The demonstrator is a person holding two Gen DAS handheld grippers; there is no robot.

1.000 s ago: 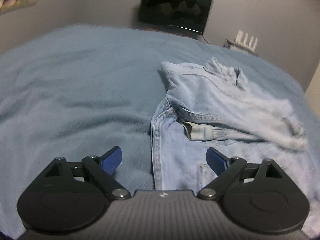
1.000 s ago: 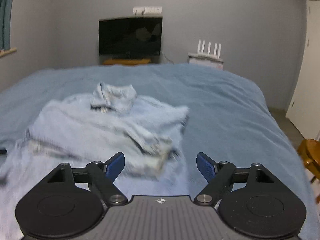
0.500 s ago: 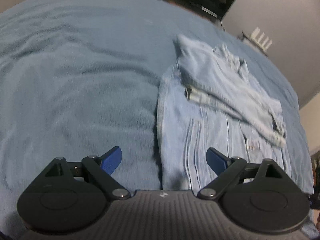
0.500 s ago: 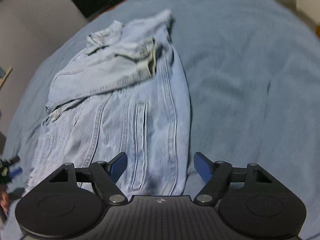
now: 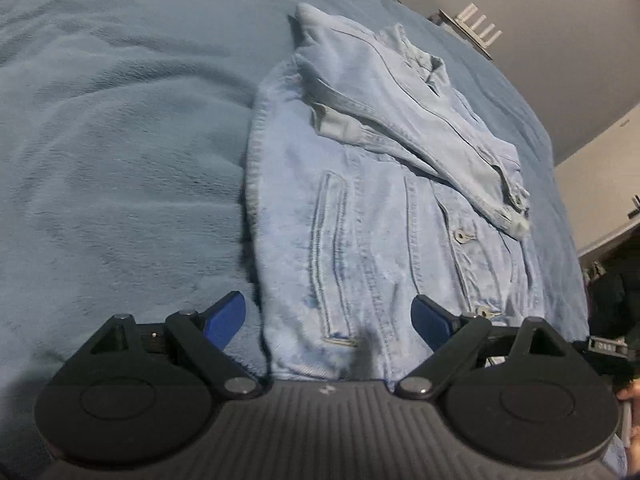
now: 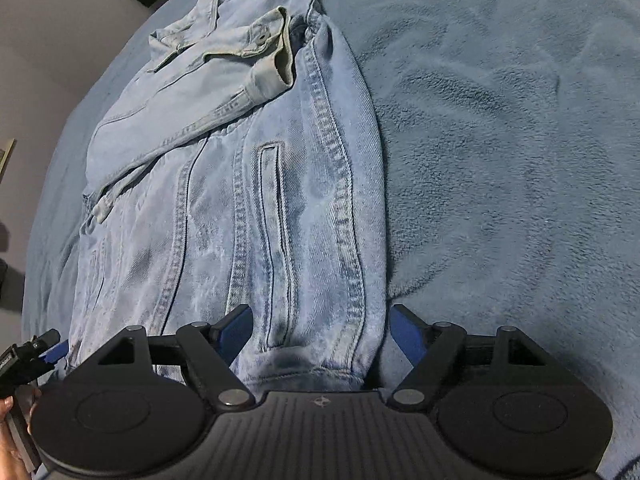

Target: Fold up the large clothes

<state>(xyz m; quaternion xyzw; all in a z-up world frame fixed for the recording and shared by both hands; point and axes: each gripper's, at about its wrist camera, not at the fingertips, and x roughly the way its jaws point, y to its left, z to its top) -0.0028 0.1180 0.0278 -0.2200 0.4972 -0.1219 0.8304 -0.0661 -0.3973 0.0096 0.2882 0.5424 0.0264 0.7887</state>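
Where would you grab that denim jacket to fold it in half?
Probably the bottom hem of the denim jacket, one corner per hand, coming from the near edge. The sleeves already lie folded across the chest, and both grippers sit open over those corners.

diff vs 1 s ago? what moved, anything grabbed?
Both claws tipped down from room level and closed in on the hem end of the denim jacket. Left claw straddles its left hem corner, right claw the right one; the right's jaws narrowed slightly. Nothing gripped, both open. Unchanged: jacket flat on the blue blanket, sleeves folded across the chest.
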